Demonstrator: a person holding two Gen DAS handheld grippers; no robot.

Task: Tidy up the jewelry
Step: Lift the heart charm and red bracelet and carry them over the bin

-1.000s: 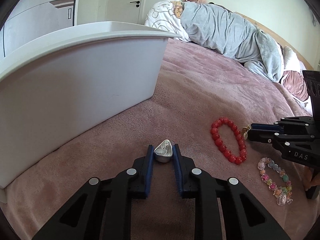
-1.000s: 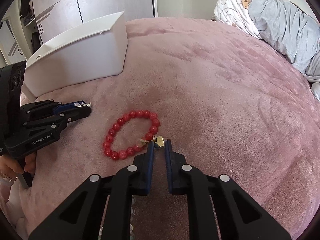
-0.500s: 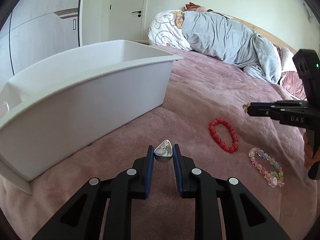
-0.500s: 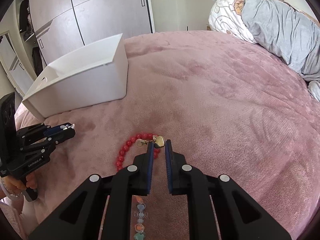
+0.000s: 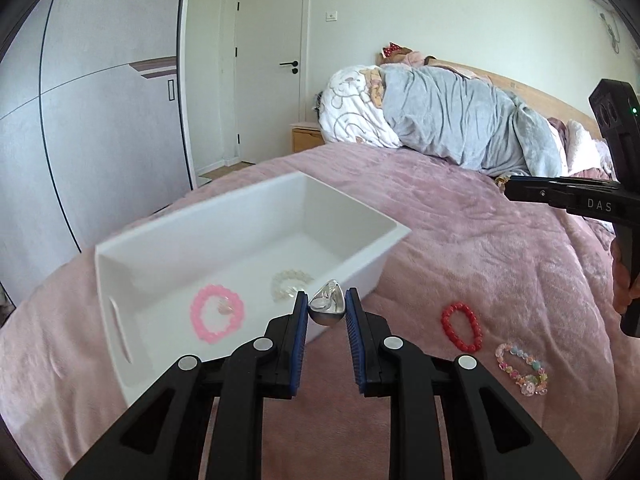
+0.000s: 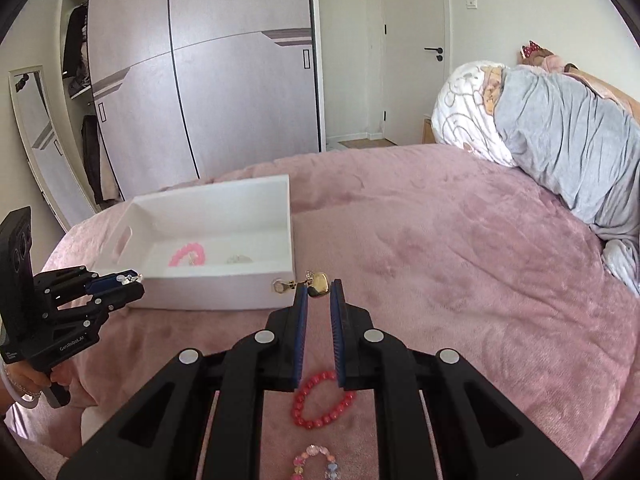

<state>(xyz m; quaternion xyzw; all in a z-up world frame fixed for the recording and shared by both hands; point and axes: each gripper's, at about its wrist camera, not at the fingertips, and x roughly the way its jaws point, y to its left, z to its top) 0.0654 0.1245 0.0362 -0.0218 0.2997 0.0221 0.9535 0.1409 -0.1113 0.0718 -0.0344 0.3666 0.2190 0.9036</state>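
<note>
My left gripper point(image 5: 327, 307) is shut on a silver teardrop charm point(image 5: 328, 307), held in the air just over the near wall of the white bin point(image 5: 360, 276). Inside the bin lie a pink bead bracelet point(image 5: 216, 313) and a clear bead bracelet point(image 5: 290, 282). My right gripper point(image 6: 319, 290) is shut on a gold heart pendant point(image 6: 320, 285) whose clasp dangles to the left, raised above the bed to the right of the bin point(image 6: 224, 290). A red bead bracelet point(image 5: 461, 326) and a pastel bead bracelet point(image 5: 521, 368) rest on the pink blanket.
The bin sits near the bed's left edge, with wardrobe doors point(image 6: 224, 92) beyond. A grey duvet point(image 5: 460, 120) and a white pillow point(image 5: 352, 112) are piled at the head of the bed. Open pink blanket point(image 6: 440, 248) spreads between the bin and the duvet.
Both grippers have risen well above the blanket with their pieces still clamped. The bin's inside now shows from above, and the red bracelet lies farther below.
</note>
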